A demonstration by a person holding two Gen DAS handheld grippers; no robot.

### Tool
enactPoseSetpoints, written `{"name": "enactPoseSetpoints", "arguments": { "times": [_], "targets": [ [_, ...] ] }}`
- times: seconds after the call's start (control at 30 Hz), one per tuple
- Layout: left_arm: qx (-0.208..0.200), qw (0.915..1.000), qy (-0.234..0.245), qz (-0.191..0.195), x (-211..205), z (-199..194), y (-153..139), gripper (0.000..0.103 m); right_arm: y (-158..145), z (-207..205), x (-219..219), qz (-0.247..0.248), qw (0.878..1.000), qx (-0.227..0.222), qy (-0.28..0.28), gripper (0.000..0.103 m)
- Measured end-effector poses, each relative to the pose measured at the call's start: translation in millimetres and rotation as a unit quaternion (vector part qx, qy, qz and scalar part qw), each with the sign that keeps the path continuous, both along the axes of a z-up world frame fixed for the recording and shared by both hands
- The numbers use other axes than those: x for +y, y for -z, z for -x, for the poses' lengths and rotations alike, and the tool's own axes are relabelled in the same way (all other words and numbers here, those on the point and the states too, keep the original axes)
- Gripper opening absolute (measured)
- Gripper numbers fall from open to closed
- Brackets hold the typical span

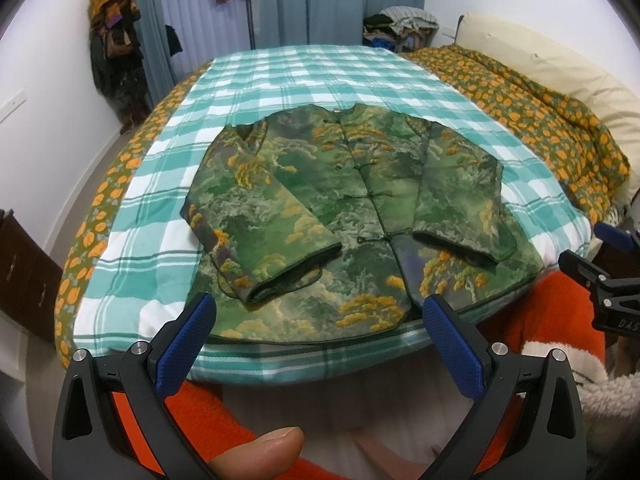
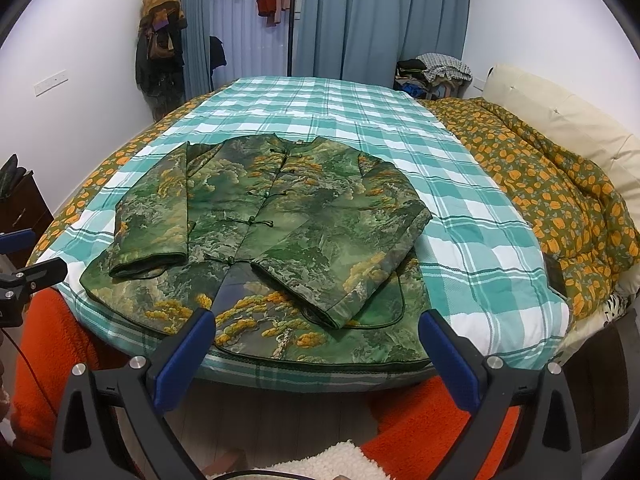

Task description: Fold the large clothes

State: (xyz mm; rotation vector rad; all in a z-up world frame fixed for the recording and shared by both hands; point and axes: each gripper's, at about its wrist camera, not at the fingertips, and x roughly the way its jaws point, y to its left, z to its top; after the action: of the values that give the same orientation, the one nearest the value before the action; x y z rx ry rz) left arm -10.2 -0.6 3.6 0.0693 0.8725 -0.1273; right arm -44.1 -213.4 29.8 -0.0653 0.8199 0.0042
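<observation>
A green jacket (image 1: 340, 200) with yellow tree print and knot buttons lies flat, front up, on the checked bedspread (image 1: 280, 80), hem at the near bed edge. Both sleeves are folded inward over the body. My left gripper (image 1: 318, 316) is open and empty, held just above the hem at the near edge. My right gripper (image 2: 316, 330) is open and empty, also near the hem of the jacket (image 2: 280, 232). The right gripper also shows at the right edge of the left wrist view (image 1: 600, 276), and the left gripper at the left edge of the right wrist view (image 2: 24, 276).
An orange-flowered quilt (image 2: 560, 200) is bunched along the right side of the bed, beside a cream headboard (image 2: 560, 112). Clothes hang on the left wall (image 2: 160, 52). A dark drawer unit (image 1: 24, 264) stands at left. A clothes pile (image 2: 436, 70) sits beyond the bed. My orange sleeves are below.
</observation>
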Motion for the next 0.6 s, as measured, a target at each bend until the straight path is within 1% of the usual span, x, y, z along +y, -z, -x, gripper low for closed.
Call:
{"name": "enactPoseSetpoints", "arguments": {
  "times": [0.6],
  "targets": [
    [0.001, 1.0, 0.001, -0.001, -3.6, -0.2, 1.9, 0.103, 4.5, 2.7, 2.0, -0.002, 1.0, 0.003, -0.003, 0.103]
  ]
}}
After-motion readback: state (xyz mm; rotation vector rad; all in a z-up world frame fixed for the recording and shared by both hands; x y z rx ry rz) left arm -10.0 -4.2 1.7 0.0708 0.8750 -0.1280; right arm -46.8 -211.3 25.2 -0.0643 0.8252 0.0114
